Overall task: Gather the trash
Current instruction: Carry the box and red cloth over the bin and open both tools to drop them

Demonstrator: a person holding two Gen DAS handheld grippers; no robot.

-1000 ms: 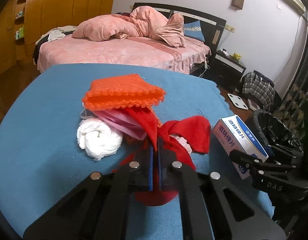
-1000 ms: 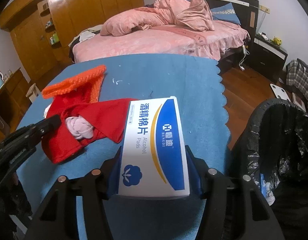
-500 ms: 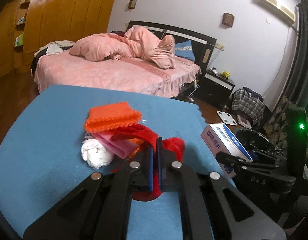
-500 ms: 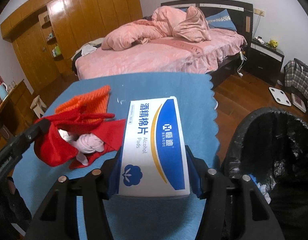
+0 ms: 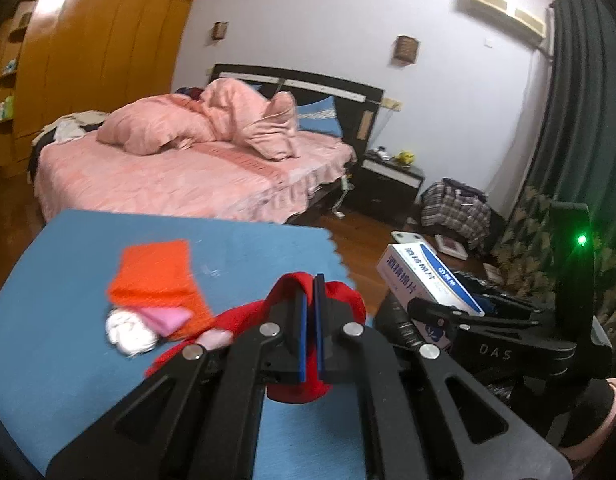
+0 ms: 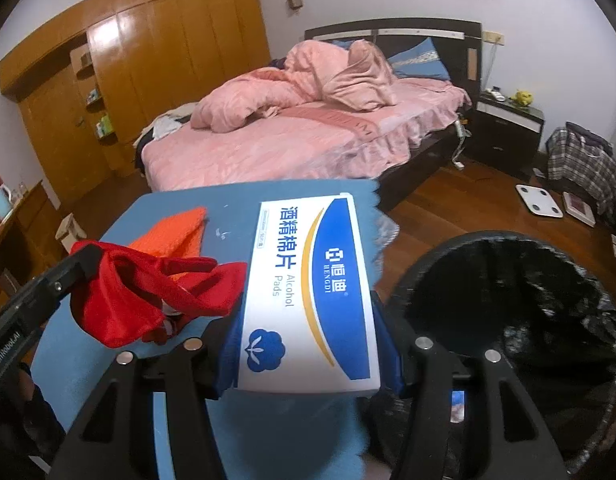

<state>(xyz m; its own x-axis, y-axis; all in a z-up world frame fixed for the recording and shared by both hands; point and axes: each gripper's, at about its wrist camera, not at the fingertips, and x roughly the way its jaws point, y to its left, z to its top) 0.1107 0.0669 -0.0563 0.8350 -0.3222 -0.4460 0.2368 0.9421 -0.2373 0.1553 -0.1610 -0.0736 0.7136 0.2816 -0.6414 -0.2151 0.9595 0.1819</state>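
Pinching a limp red cloth (image 5: 303, 384) above the blue table (image 5: 59, 360), the left gripper (image 5: 309, 300) hangs raised; the right gripper (image 6: 308, 360) clamps a white-and-blue alcohol-pad box (image 6: 308, 292) beside the black-lined bin (image 6: 508, 320).

Beyond my blue table cover (image 5: 87, 252) stands a bed (image 6: 308, 148) with a rumpled pink quilt (image 5: 195, 124) heaped on it. A wooden wardrobe (image 6: 147, 68) fills the far left wall. To the right I see a dark nightstand (image 6: 508, 128), a white scale (image 6: 539, 200) on the wood floor, and a plaid bag (image 5: 456, 212) near the green curtain (image 5: 580, 100).
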